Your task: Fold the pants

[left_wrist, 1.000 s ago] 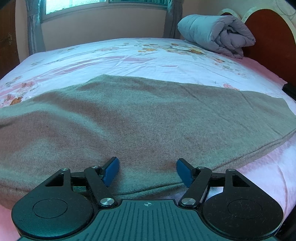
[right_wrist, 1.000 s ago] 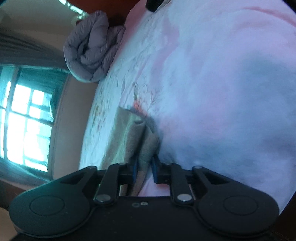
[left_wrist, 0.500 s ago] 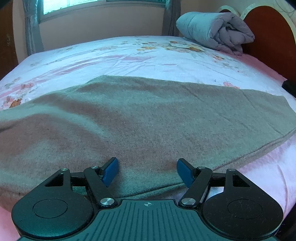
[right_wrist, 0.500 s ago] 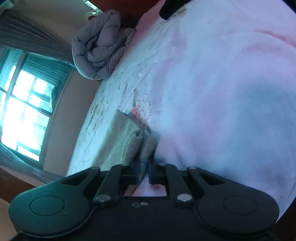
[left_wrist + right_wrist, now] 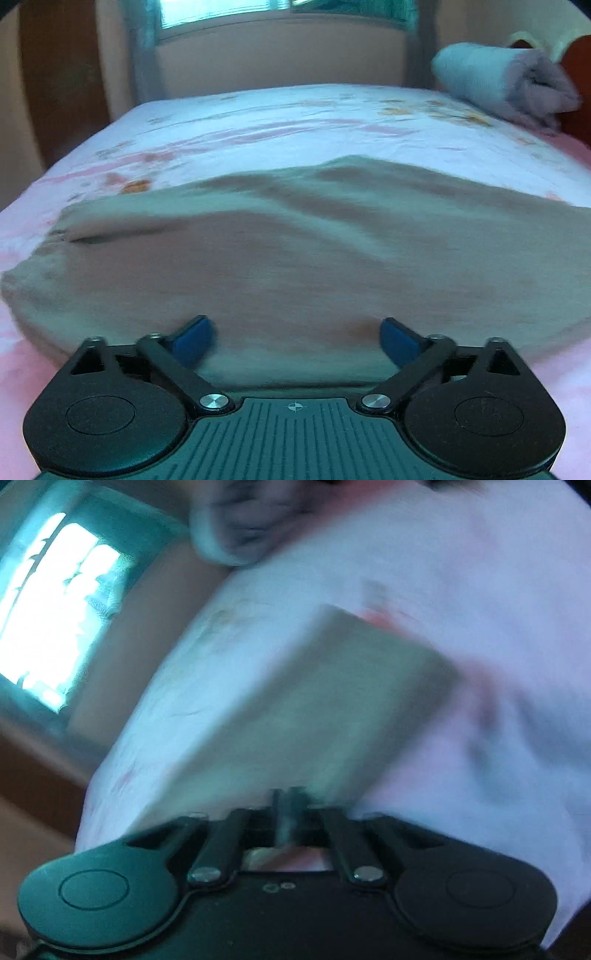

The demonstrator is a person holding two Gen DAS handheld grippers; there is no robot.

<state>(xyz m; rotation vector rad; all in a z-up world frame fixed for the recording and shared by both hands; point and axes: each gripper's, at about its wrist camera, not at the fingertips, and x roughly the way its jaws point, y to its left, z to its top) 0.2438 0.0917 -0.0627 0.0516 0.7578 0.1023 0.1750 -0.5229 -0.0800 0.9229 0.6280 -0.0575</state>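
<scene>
The grey-brown pants [image 5: 295,258] lie spread across the pink floral bed sheet [image 5: 280,122], with soft ripples near their far edge. My left gripper [image 5: 295,341] is open, its blue pads [image 5: 192,341] resting on the near edge of the pants without gripping. My right gripper [image 5: 286,805] is shut on one end of the pants [image 5: 325,709], which stretch away from the jaws as a raised, flat panel over the sheet. The right wrist view is blurred by motion.
A rolled grey duvet [image 5: 506,85] lies at the head of the bed by the dark red headboard [image 5: 576,85]. A window [image 5: 258,11] with curtains sits beyond the far side of the bed. A wooden door [image 5: 62,81] stands at left.
My right gripper has lifted and swung its end of the pants, which now spread wide before it. In the left view the pants have shifted and rippled; the left gripper stays open.
</scene>
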